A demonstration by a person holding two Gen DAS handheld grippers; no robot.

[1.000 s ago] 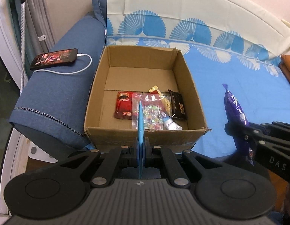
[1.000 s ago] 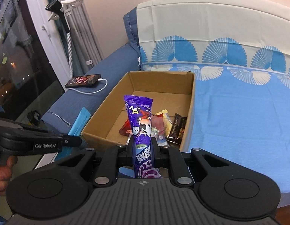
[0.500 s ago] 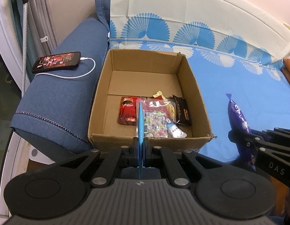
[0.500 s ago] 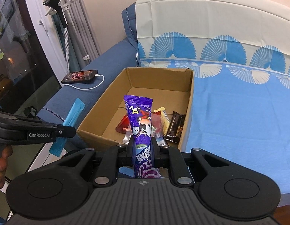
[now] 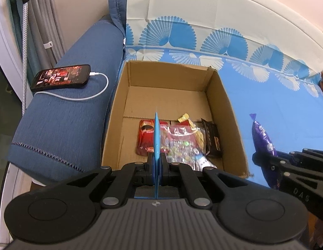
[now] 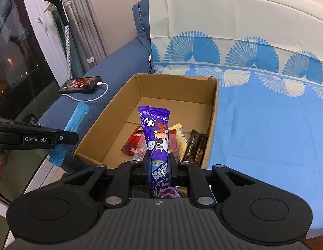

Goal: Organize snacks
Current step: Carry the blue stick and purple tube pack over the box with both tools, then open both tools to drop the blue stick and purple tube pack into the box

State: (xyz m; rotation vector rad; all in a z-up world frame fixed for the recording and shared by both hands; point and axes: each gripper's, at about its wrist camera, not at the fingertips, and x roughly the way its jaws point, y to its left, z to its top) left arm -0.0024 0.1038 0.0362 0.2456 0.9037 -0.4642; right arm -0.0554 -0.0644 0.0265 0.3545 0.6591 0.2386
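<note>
An open cardboard box (image 5: pixel 224 95) (image 6: pixel 213 108) sits on the blue bedsheet beside the sofa arm. At its near end lie a red packet (image 5: pixel 143 137) (image 6: pixel 133 141), a clear candy bag (image 5: pixel 179 143), a yellow-wrapped snack (image 5: pixel 183 117) and a dark bar (image 5: pixel 212 137) (image 6: pixel 194 145). My left gripper (image 5: pixel 156 162) is shut on a thin flat blue packet (image 5: pixel 156 131) (image 6: pixel 72 125), held edge-on over the box's near wall. My right gripper (image 6: pixel 159 162) is shut on a purple snack packet (image 6: pixel 156 131) (image 5: pixel 262 137), upright just before the box's near right corner.
A phone (image 5: pixel 61 77) (image 6: pixel 81 84) with a white charging cable (image 5: pixel 94 95) lies on the blue sofa arm (image 5: pixel 57 116) left of the box. Curtains and a window stand further left. The patterned blue sheet (image 6: pixel 265 114) spreads to the right of the box.
Both grippers have moved forward toward the box with their packets still held. The box and its snacks look nearer and larger in both views.
</note>
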